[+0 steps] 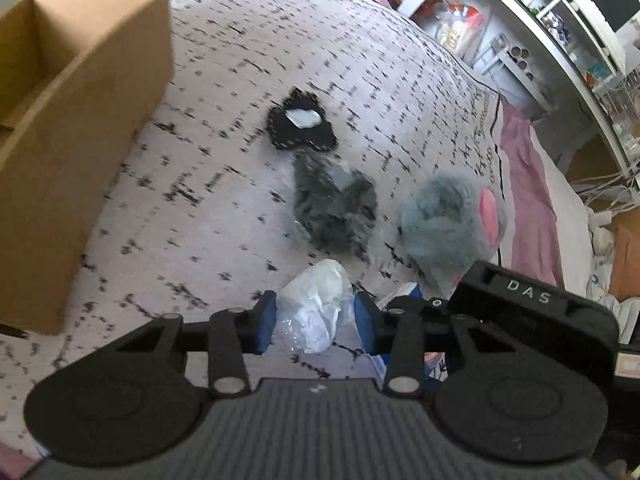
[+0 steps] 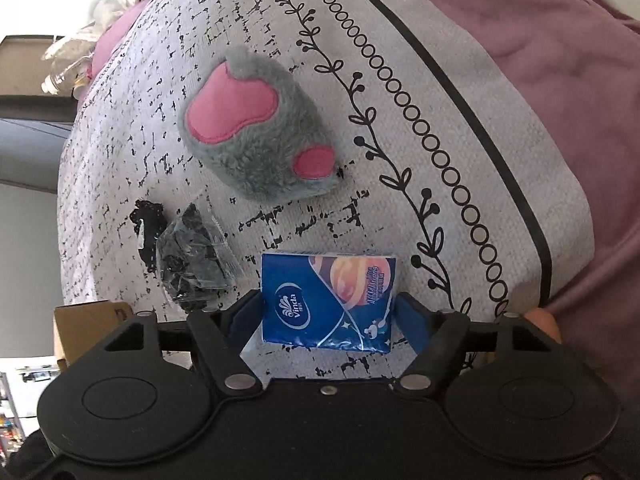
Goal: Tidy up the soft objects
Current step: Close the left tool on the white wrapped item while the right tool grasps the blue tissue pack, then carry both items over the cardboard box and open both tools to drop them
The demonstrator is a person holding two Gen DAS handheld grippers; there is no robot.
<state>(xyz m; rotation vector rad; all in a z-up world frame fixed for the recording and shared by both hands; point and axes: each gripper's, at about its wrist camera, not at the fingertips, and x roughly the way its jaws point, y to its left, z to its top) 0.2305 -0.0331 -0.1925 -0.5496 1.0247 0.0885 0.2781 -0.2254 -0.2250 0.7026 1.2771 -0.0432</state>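
Near the cardboard box (image 1: 72, 152), the left gripper (image 1: 316, 316) pinched a crumpled plastic bag (image 1: 316, 304) while the right gripper (image 2: 329, 312) bracketed a tissue pack (image 2: 328, 300); either slick wrapper could slip loose when lifted.

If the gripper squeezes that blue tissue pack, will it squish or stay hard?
The blue tissue pack will probably squish a little: its wrapper looks thin and soft. It is flat and boxy, so it likely won't roll. The shiny wrapper might slip between the right gripper pads.
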